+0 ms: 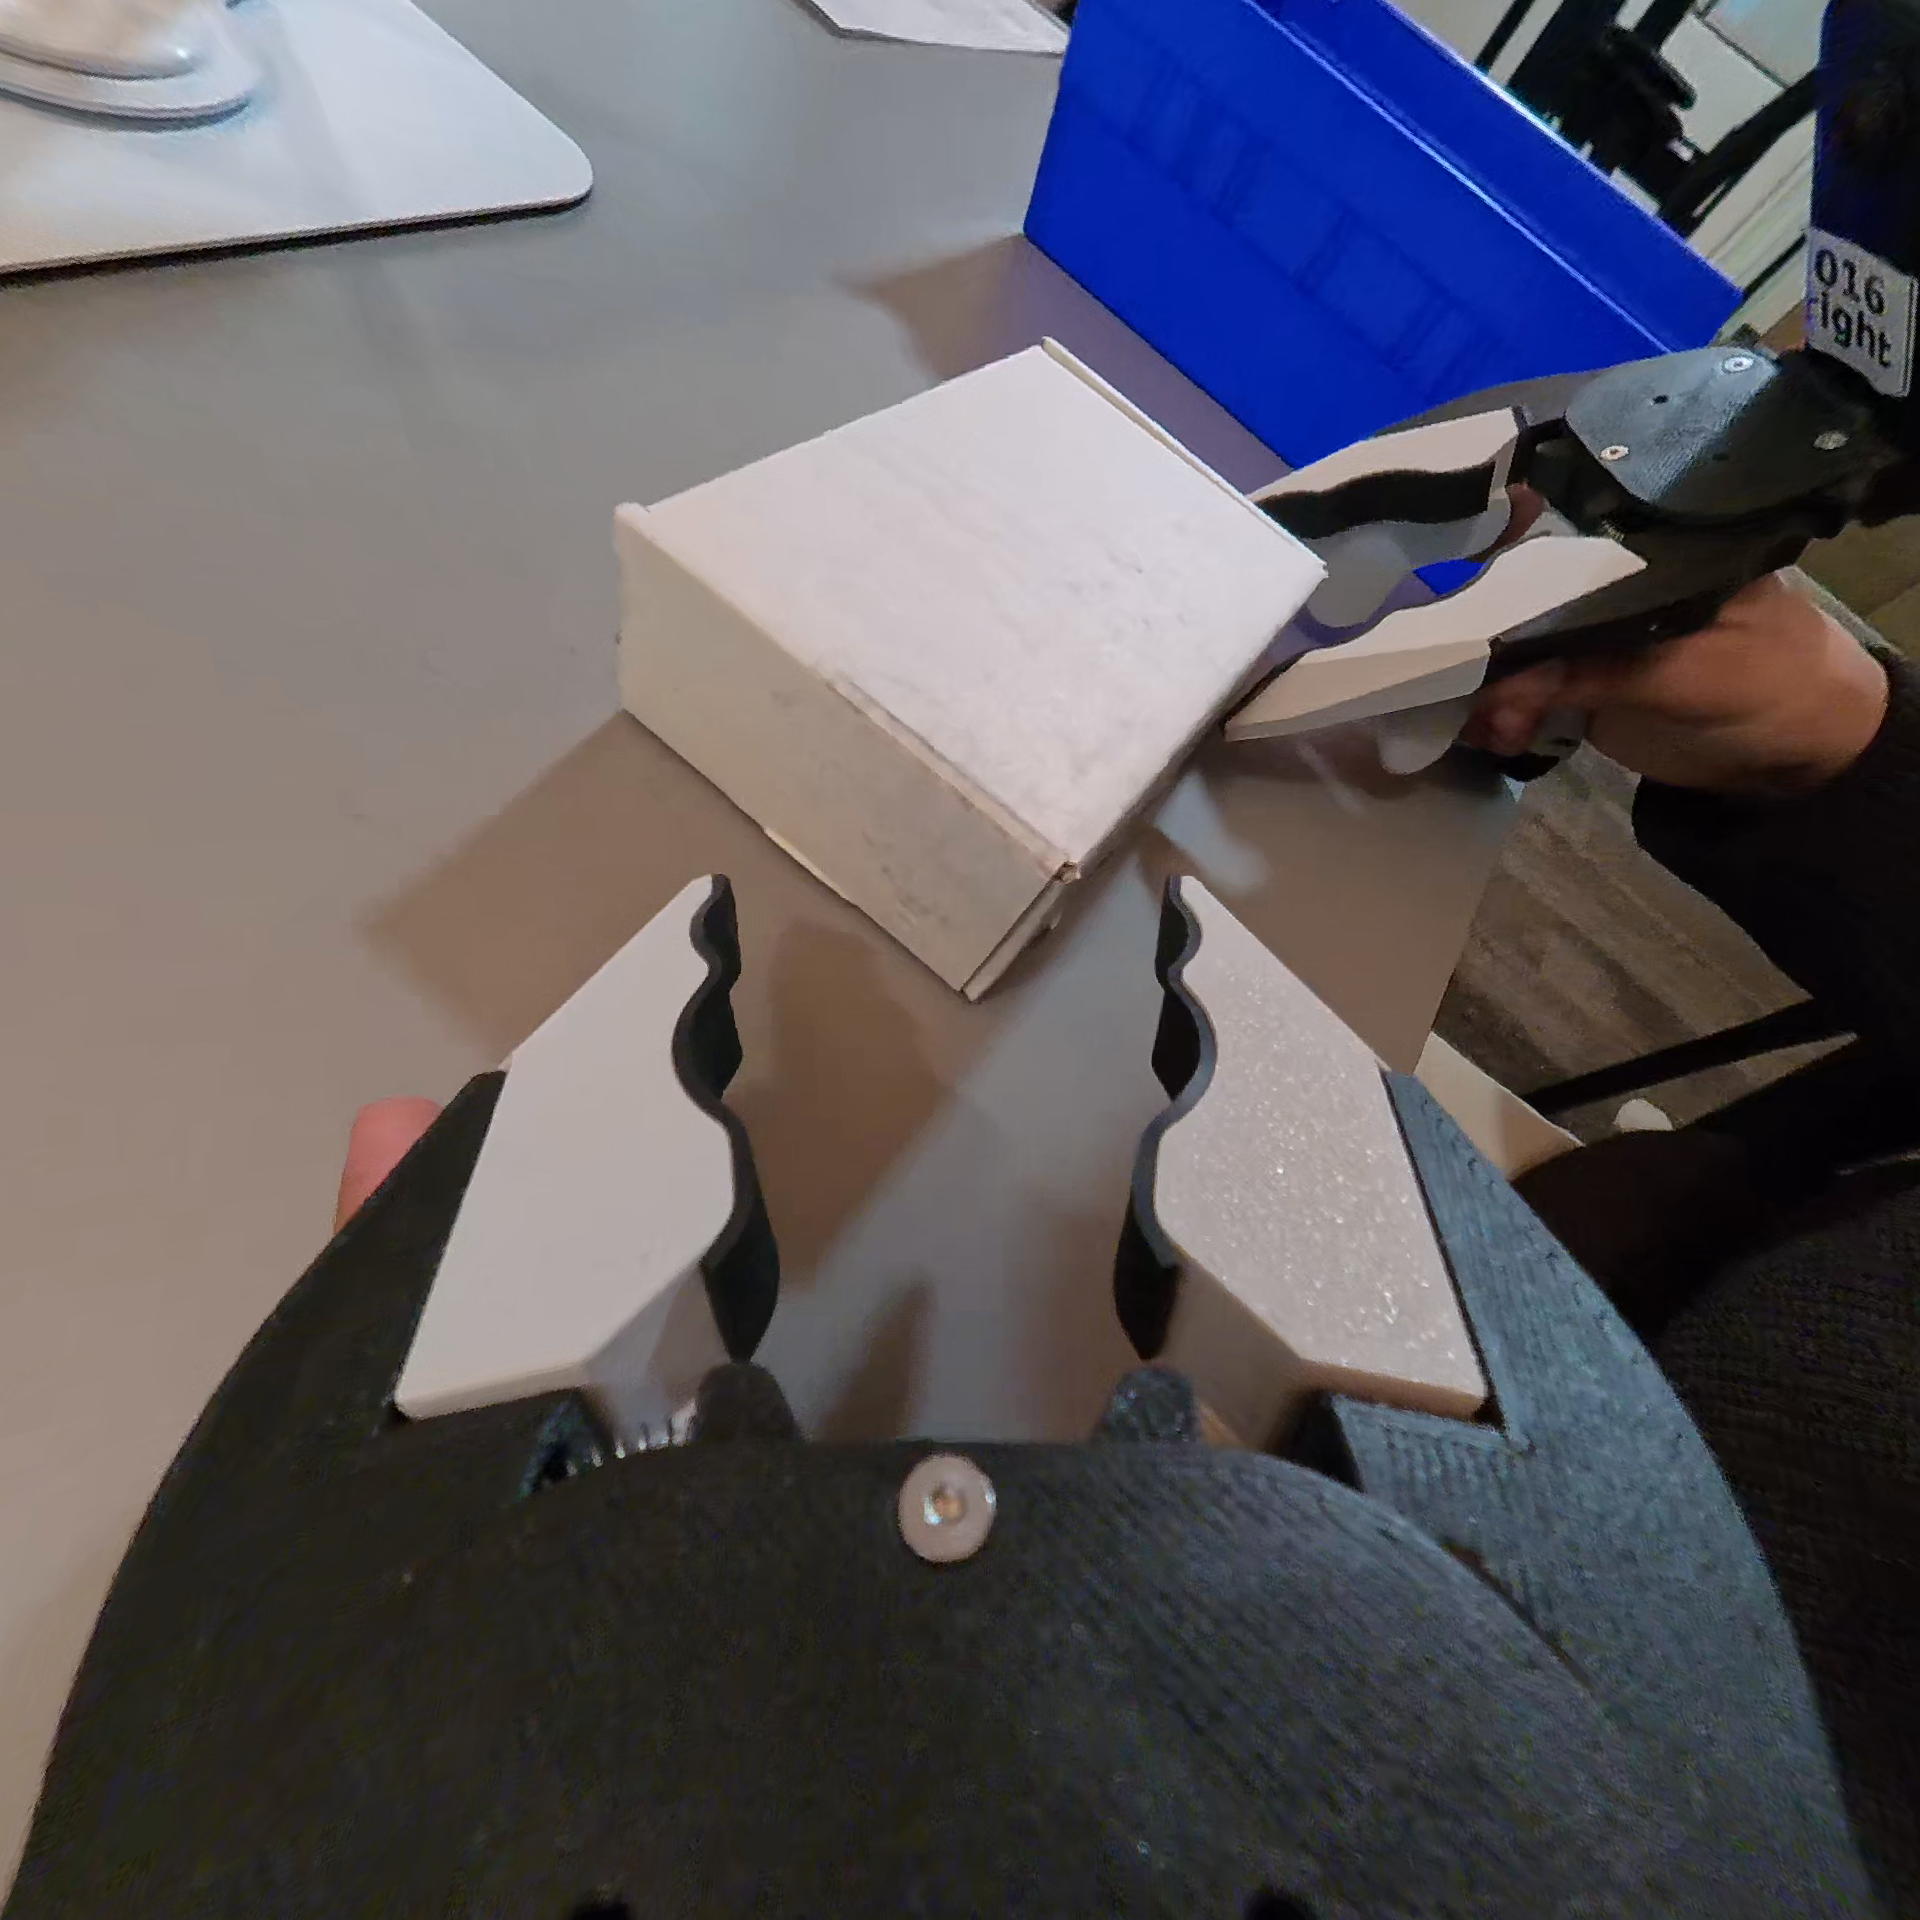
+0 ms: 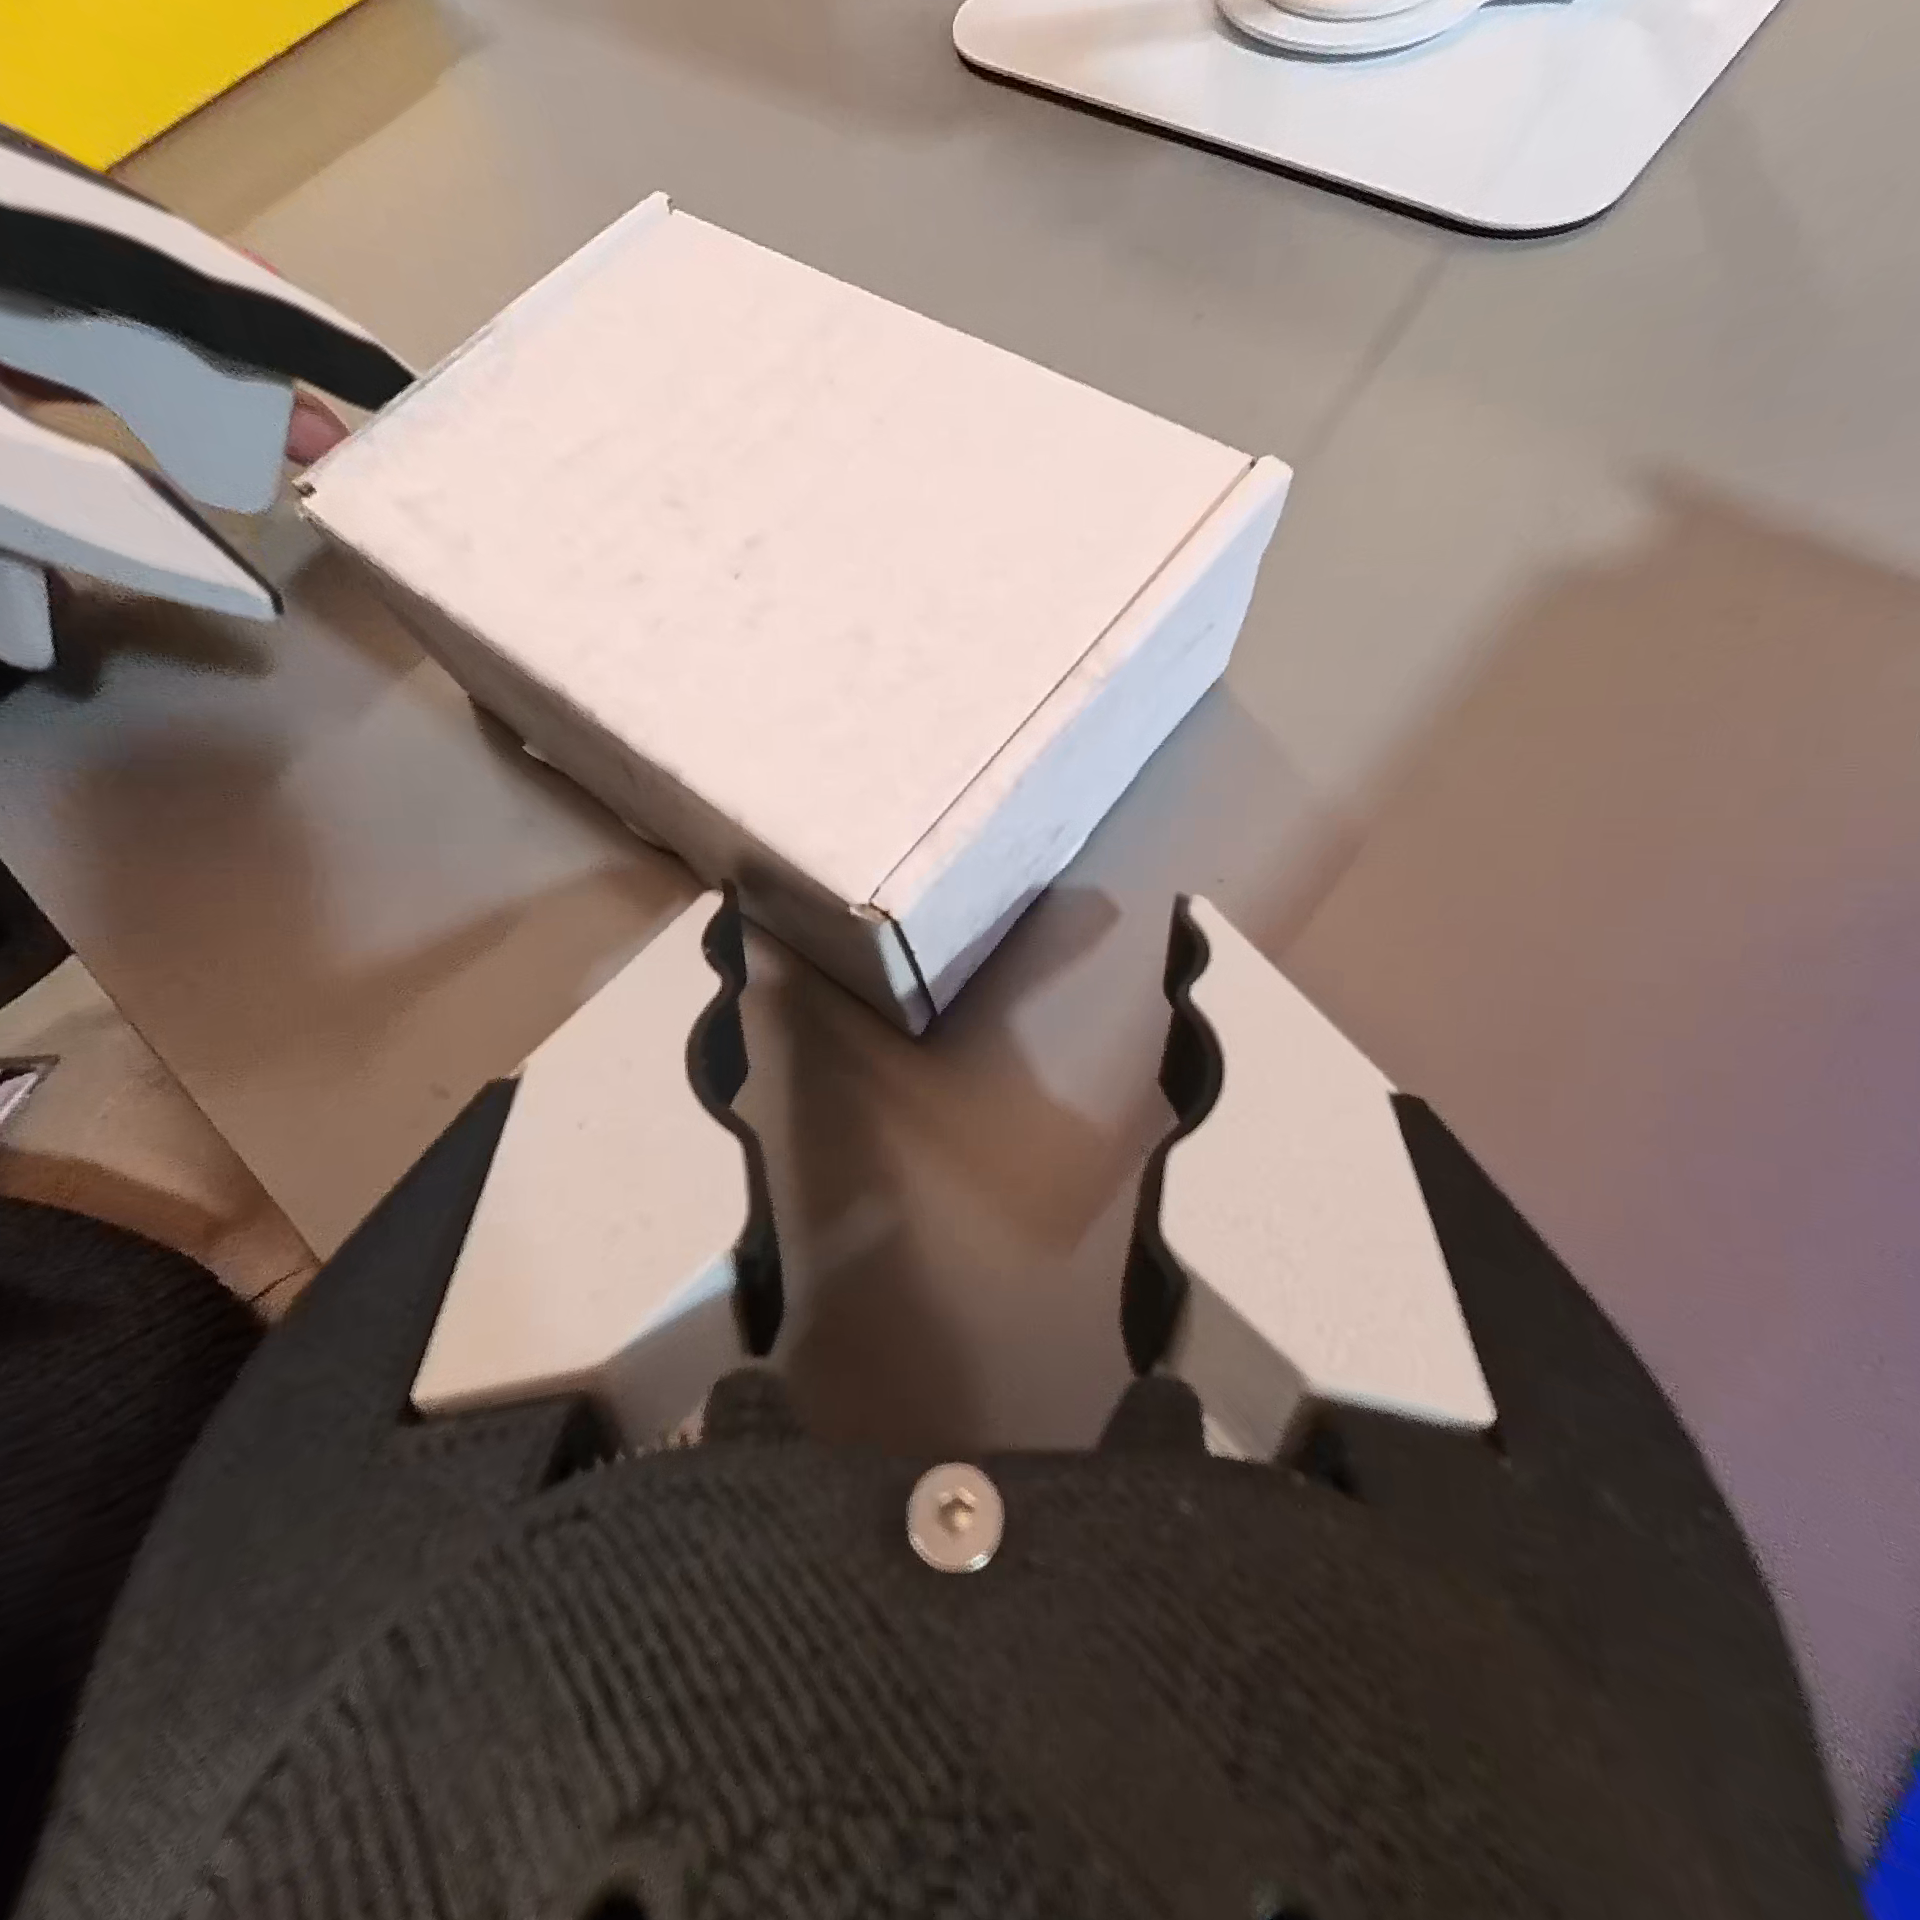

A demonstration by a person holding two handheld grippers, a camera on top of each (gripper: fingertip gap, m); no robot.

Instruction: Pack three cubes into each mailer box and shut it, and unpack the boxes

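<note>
Smooth grey matte worktop (image 1: 312, 623), a corner of it showing at the near right. White closed cardboard mailer box (image 1: 935, 644) sits flat near that corner. Blue plastic bin (image 1: 1351, 260) stands behind the box. Flat white rounded-corner base plate (image 1: 312, 135) lies far left, well apart.

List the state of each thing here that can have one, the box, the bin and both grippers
mailer box: shut, lid flat, resting on the table
left gripper: open, empty, short of the box corner
right gripper: open, empty, at the box's other corner
blue bin: upright on the table, contents hidden
</note>
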